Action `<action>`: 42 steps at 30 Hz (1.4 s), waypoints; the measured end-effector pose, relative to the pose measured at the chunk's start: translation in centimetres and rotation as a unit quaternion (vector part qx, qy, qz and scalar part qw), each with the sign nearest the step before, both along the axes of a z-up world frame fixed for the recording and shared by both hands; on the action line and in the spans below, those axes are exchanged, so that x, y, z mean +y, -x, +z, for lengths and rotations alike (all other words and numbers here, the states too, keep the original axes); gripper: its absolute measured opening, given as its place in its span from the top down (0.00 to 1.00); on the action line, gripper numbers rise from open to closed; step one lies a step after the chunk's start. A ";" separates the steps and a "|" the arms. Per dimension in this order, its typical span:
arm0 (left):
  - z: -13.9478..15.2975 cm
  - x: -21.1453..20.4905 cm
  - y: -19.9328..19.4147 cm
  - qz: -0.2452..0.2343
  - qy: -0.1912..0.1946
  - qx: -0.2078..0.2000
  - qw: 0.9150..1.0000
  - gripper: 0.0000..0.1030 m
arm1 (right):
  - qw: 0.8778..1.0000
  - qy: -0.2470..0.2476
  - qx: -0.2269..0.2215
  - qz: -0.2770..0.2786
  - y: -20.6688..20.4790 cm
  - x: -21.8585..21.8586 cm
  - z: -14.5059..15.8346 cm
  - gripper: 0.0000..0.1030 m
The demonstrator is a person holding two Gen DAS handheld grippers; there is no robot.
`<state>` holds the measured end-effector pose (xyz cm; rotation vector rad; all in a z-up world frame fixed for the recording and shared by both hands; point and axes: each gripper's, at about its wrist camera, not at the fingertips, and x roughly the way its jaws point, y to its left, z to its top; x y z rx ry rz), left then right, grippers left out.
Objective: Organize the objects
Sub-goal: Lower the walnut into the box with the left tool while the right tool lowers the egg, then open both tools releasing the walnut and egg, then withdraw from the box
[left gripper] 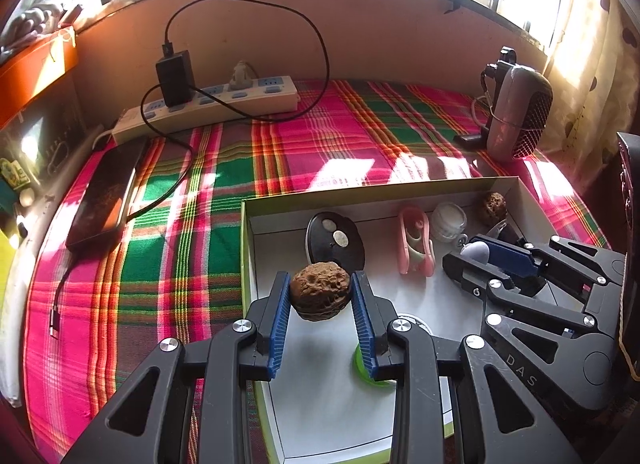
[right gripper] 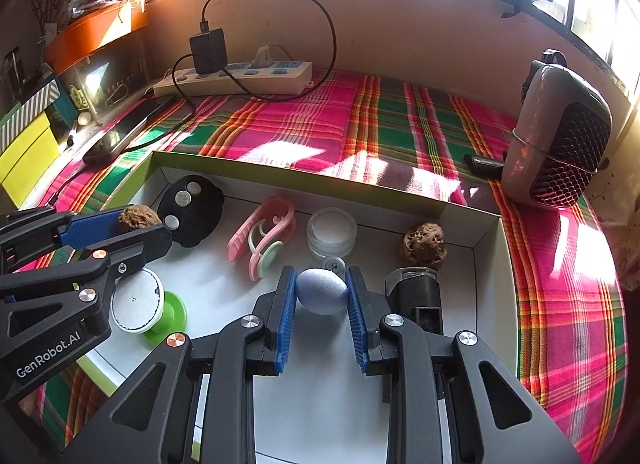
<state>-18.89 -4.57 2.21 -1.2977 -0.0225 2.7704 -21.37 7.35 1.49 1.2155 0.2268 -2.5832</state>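
My left gripper (left gripper: 320, 296) is shut on a brown wrinkled walnut (left gripper: 319, 291) and holds it above the white box (left gripper: 246, 264). It also shows in the right wrist view (right gripper: 140, 219) at the left. My right gripper (right gripper: 321, 291) is shut on a pale blue-grey egg-shaped pebble (right gripper: 321, 290) over the box (right gripper: 486, 284); it shows in the left wrist view (left gripper: 478, 254) at the right. In the box lie a second walnut (right gripper: 424, 242), a black oval pad with coins (right gripper: 192, 209), a pink clip (right gripper: 266, 234), a small clear jar (right gripper: 332, 232), a green-and-white spool (right gripper: 148, 306) and a black block (right gripper: 418, 292).
The box sits on a pink and green plaid cloth (left gripper: 304, 143). A power strip (left gripper: 208, 103) with a black charger and cable lies at the back wall. A phone (left gripper: 106, 191) lies at the left. A grey speaker (right gripper: 560, 143) stands at the right. Boxes stand at the far left (right gripper: 28, 143).
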 end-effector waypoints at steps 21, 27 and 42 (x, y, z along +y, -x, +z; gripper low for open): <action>-0.2 0.3 0.2 0.000 0.020 -0.001 1.000 0.72 | 1.000 -0.009 0.002 -0.001 0.1 -0.2 0.0 0.75; -0.2 0.3 0.2 0.000 0.019 0.000 1.000 0.72 | 1.000 -0.010 0.002 -0.003 0.1 -0.1 0.0 0.75; -0.3 0.3 0.1 0.001 0.021 0.000 1.000 0.72 | 1.000 -0.010 0.001 -0.012 0.1 0.1 0.0 0.60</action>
